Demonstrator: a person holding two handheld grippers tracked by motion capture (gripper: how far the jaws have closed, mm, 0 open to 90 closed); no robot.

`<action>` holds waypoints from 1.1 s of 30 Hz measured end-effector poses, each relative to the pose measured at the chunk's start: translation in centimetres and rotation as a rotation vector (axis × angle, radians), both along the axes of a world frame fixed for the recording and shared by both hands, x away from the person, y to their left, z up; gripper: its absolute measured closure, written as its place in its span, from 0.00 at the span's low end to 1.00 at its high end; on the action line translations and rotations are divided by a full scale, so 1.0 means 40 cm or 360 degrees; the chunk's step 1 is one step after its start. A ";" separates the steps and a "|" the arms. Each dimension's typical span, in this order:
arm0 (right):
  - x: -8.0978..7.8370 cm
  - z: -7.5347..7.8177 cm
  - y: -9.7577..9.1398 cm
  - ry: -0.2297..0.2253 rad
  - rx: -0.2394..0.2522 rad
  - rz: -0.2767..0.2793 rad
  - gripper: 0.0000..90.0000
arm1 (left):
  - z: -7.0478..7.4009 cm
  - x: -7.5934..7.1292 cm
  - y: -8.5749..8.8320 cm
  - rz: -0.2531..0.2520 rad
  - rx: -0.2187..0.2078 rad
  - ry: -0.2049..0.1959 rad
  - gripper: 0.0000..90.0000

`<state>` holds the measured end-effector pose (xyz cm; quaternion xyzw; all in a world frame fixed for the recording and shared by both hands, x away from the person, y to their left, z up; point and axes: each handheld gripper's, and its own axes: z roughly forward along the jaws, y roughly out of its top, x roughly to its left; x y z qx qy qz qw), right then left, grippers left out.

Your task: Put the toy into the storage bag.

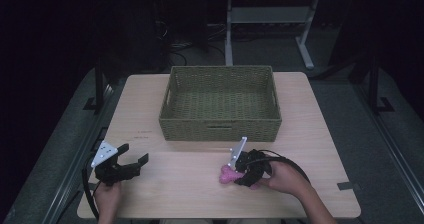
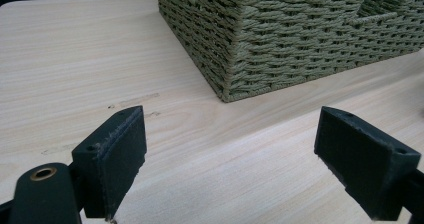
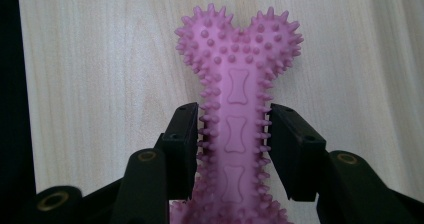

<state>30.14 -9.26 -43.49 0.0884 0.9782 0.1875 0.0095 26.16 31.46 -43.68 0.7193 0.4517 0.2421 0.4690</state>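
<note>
A pink spiky rubber bone toy lies flat on the wooden counter, its shaft clamped between two black jaws.

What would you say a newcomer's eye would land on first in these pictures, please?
Most likely the pink spiky bone toy, the one bright thing here, lying on the pale wooden table at front right with the right gripper closed around its shaft. Next comes the green woven basket, standing empty at the middle of the far side. The left gripper sits at front left, jaws wide apart with nothing between them.
</note>
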 end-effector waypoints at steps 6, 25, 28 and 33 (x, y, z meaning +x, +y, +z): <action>0.002 -0.002 0.002 0.0000 -0.0008 0.0003 0.61 | 0.000 -0.001 0.001 0.0002 -0.0002 -0.0001 0.14; 0.002 -0.002 0.008 0.0000 -0.0044 0.0021 0.61 | 0.000 0.000 0.001 0.0004 -0.0002 0.0002 0.14; 0.003 -0.001 0.008 0.0006 -0.0047 0.0021 0.62 | 0.000 0.000 0.001 0.0002 0.0000 0.0002 0.14; 0.005 0.000 0.009 0.0016 -0.0055 0.0026 0.63 | 0.000 0.000 0.002 0.0001 0.0002 0.0003 0.14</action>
